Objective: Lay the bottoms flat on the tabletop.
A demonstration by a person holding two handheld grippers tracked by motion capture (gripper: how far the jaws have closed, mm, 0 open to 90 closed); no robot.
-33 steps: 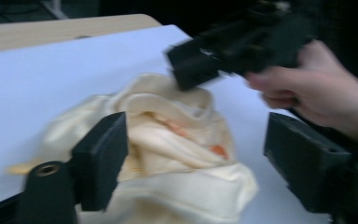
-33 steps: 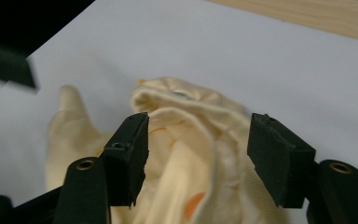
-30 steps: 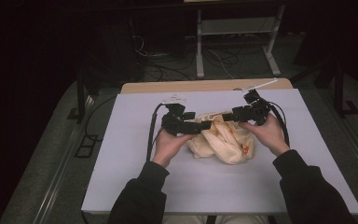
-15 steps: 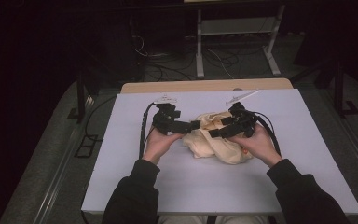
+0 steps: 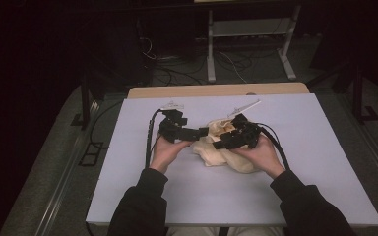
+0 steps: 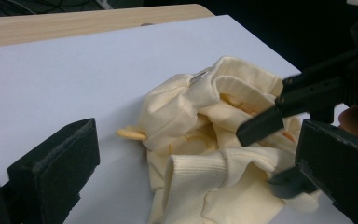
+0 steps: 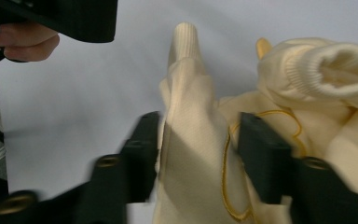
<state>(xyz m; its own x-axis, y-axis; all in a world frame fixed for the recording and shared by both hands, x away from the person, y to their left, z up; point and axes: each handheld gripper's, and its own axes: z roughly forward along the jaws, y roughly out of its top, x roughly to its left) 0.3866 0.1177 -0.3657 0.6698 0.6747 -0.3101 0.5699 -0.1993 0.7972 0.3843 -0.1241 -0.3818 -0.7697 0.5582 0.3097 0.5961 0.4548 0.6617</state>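
We have the right gripper (image 7: pixel 198 154) closing round a fold of the cream garment (image 5: pixel 226 150); left gripper (image 6: pixel 191 186) wide open, garment still crumpled, all folding left.

The crumpled cream garment (image 5: pixel 226 150) blocks the white table (image 5: pixel 320 162) centre; left, right and near stretches lie open.

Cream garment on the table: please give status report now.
Left tongs open, beside the cream garment. Right tongs have just been closing around a fold of it. Garment crumpled on the white table. Nothing in the way.
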